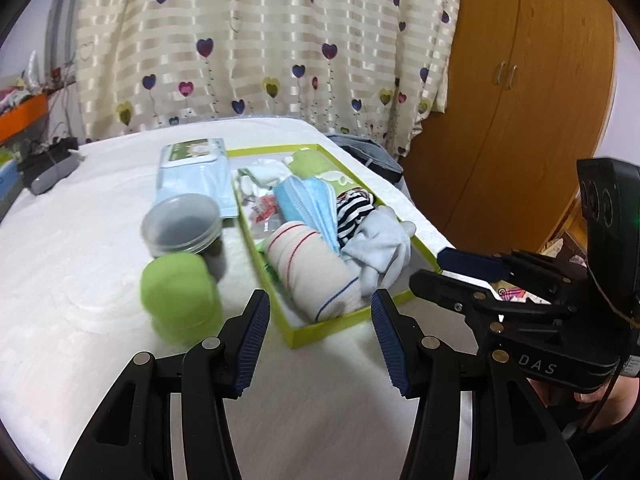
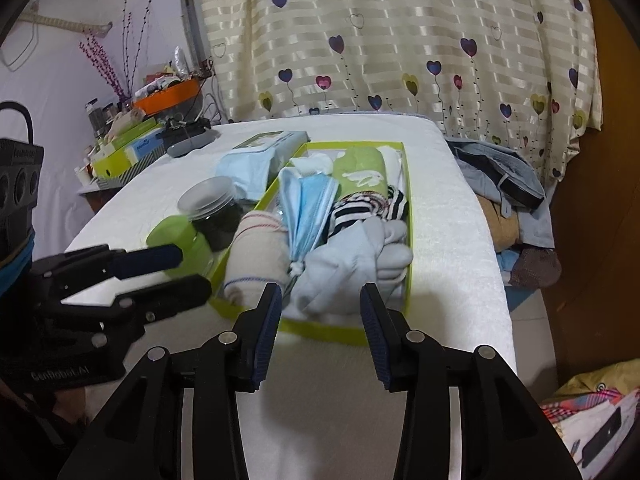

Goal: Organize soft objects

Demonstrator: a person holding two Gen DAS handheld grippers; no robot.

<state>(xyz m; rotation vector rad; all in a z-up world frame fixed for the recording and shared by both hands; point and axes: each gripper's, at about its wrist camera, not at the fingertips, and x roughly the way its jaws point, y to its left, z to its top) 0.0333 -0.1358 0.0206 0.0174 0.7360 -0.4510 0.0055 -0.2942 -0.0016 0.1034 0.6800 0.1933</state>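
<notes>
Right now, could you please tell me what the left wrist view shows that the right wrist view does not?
Only the left wrist view shows the wooden wardrobe with its door handles. Only the right wrist view shows the purple twigs, the clothes heap beside the bed and the checked cloth on the floor. Both show the green box of soft things, the jar, the heart curtain and both open hand-held grippers.

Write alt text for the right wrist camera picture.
A shallow lime-green cardboard box on a white padded table holds rolled socks, a blue face mask and a beige bandage roll. The right gripper hovers open and empty before it.
</notes>
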